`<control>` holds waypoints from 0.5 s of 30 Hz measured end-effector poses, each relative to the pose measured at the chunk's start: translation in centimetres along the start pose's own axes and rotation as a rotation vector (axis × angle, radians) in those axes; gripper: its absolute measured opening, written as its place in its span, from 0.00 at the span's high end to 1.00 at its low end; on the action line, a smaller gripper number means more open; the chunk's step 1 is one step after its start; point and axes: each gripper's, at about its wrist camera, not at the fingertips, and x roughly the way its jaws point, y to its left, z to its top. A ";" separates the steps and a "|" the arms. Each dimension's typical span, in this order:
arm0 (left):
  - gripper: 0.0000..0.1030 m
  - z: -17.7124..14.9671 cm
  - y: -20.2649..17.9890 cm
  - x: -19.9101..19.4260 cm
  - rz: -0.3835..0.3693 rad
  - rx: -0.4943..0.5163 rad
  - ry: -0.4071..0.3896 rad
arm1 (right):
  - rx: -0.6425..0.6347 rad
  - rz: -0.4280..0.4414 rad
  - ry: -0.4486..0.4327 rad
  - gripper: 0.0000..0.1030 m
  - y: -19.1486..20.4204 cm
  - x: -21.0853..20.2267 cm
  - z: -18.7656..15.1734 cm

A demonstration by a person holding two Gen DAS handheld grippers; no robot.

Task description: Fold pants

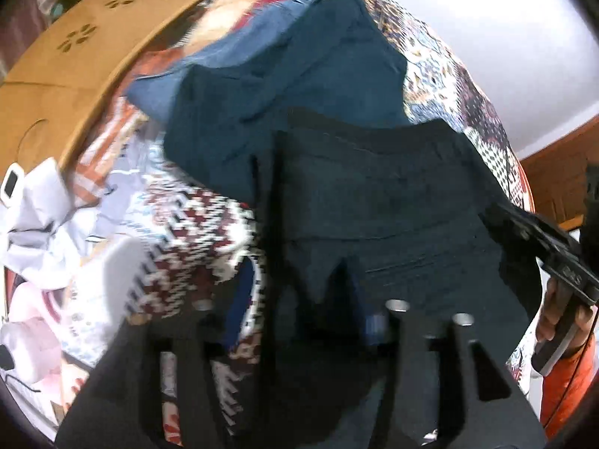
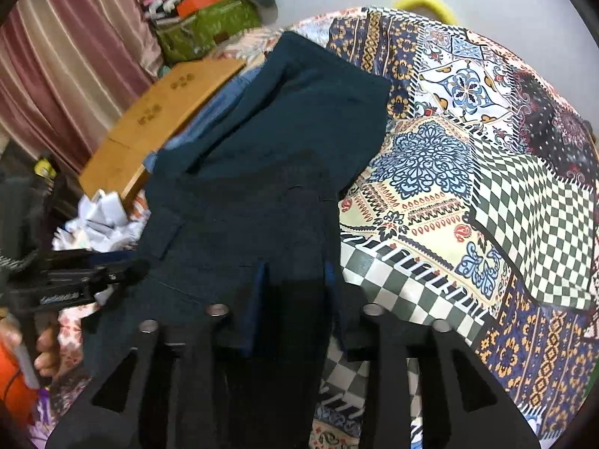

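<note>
Folding is under way on a bed: dark teal pants (image 2: 262,142) lie spread over a patchwork bedspread (image 2: 486,149), the legs running away from both cameras toward the far edge and the nearer, darker end gathered in front of the two grippers.

Left gripper (image 1: 299,224): jaws parted to a middling width, with the near edge of the pants lying between and under them. The frame is blurred, and the pads cannot be seen pressing on the cloth, so no firm hold can be read. In the right wrist view this gripper (image 2: 123,273) enters from the left, its tip at the left edge of the pants.

Right gripper (image 2: 295,273): jaws likewise partly open, straddling dark cloth at the near end; contact is not clearly shown. In the left wrist view it (image 1: 531,232) reaches in from the right, carried by a hand (image 1: 561,310) in an orange sleeve.

The two grippers stand at opposite sides of the same end, probably so that the cloth can be taken evenly and carried over the legs without skewing.

Beside the pants lie a wooden board (image 2: 164,112) and crumpled white fabric (image 2: 105,217), both clear of the fold path.
</note>
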 end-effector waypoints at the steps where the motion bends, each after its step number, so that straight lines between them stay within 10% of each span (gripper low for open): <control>1: 0.39 0.1 0.3 -0.3 -0.003 -0.002 -0.004 | 0.003 0.006 0.003 0.50 -0.2 -0.6 -0.2; 15: 0.06 0.3 1.9 6.0 -0.257 -0.114 0.203 | 0.205 0.201 0.131 0.29 -3.0 2.3 -2.1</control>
